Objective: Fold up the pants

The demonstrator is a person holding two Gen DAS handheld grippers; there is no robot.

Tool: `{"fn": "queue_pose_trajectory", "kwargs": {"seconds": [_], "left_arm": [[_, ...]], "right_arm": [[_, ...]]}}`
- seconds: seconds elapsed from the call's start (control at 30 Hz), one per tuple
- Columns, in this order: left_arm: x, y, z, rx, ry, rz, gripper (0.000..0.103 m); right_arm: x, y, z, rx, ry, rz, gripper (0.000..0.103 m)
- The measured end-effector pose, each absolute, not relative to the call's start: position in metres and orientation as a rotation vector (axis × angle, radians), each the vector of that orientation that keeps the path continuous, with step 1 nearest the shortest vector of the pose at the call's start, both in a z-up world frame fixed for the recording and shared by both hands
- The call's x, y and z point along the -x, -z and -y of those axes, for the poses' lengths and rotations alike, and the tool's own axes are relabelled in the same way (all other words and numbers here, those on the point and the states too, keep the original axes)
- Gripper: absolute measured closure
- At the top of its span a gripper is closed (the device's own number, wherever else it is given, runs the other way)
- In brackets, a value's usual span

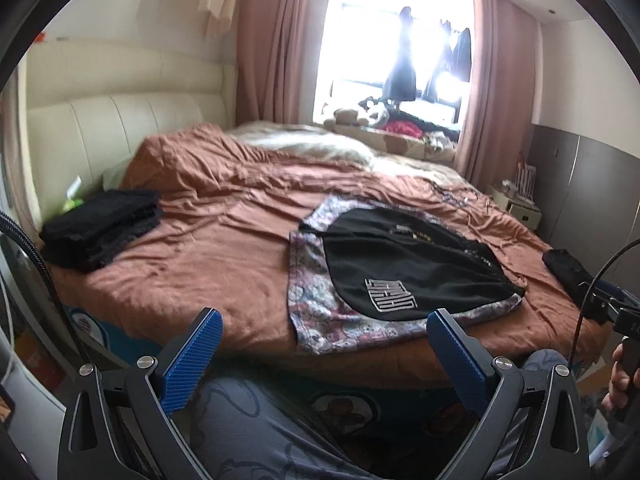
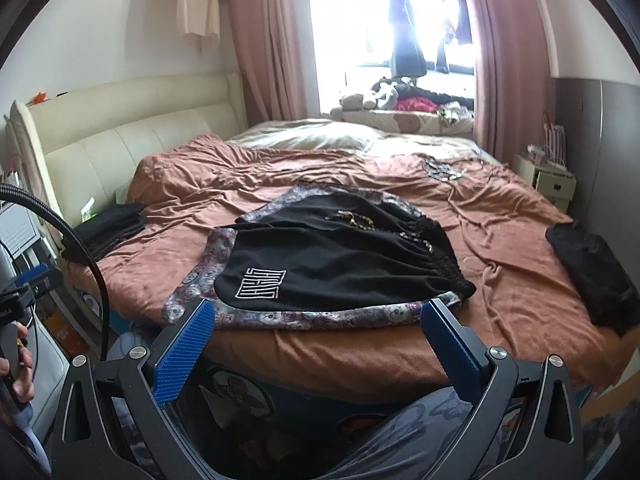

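A bedroom is filling both views: a wide bed [image 2: 360, 352] under a rumpled rust-brown cover is stretching back toward a cream padded headboard [image 1: 120, 120] on the left and a bright window [image 2: 384, 32] flanked by pink curtains. Near the front edge of the bed, a floral patterned cloth [image 2: 320, 316] is lying flat, and the black pants [image 2: 332, 256] with a white block logo are resting on top of it, bunched and slightly crumpled, their near hem sitting just inside the cloth's border. A folded stack of black clothes [image 1: 104, 228] is sitting at the bed's left side by the headboard, and another dark garment [image 2: 592, 276] is lying at the right edge; wide bare cover is lying between these and the pants. The left gripper [image 1: 324, 320] is hovering off the front edge of the bed, over the person's patterned trouser leg, aimed at the cloth's near left corner with its blue-padded jaws spread wide and gripping nothing. The right gripper [image 2: 318, 312] is hanging just short of the bed's front edge, level with the cloth's near border, its jaws likewise gaping and empty, straddling the pants' logo in view without touching fabric.
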State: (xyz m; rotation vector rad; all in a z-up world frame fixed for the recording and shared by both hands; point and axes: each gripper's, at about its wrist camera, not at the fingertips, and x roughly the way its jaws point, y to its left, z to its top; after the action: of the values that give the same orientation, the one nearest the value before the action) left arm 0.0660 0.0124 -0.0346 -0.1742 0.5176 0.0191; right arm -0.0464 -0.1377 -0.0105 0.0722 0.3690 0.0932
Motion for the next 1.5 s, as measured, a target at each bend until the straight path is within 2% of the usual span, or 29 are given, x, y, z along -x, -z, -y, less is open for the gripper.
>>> {"fn": "queue_pose_trajectory", "kwargs": {"seconds": [0.23, 0.53, 0.63, 0.93, 1.13, 1.5], "left_arm": [[-0.106, 0.053, -0.012, 0.214, 0.032, -0.576, 0.0], [-0.146, 0.087, -0.019, 0.147, -0.064, -0.723, 0.0], [-0.16, 0.097, -0.022, 0.151, -0.071, -0.758, 0.0], [-0.2, 0.132, -0.041, 0.228, -0.086, -0.892, 0.0], [-0.203, 0.142, -0.045, 0.205, -0.087, -0.897, 0.0], [-0.211, 0.155, -0.051, 0.355, 0.097, -0.906, 0.001]], "right_arm": [[0.006, 0.016, 0.149, -0.116, -0.067, -0.438, 0.0], [-0.036, 0.029, 0.147, -0.02, 0.004, -0.405, 0.0], [-0.063, 0.041, 0.154, -0.033, 0.023, -0.499, 0.0], [-0.108, 0.068, 0.188, -0.131, 0.02, -0.599, 0.0], [-0.126, 0.088, 0.217, -0.187, 0.04, -0.636, 0.0], [-0.127, 0.122, 0.247, -0.263, 0.071, -0.69, 0.0]]}}
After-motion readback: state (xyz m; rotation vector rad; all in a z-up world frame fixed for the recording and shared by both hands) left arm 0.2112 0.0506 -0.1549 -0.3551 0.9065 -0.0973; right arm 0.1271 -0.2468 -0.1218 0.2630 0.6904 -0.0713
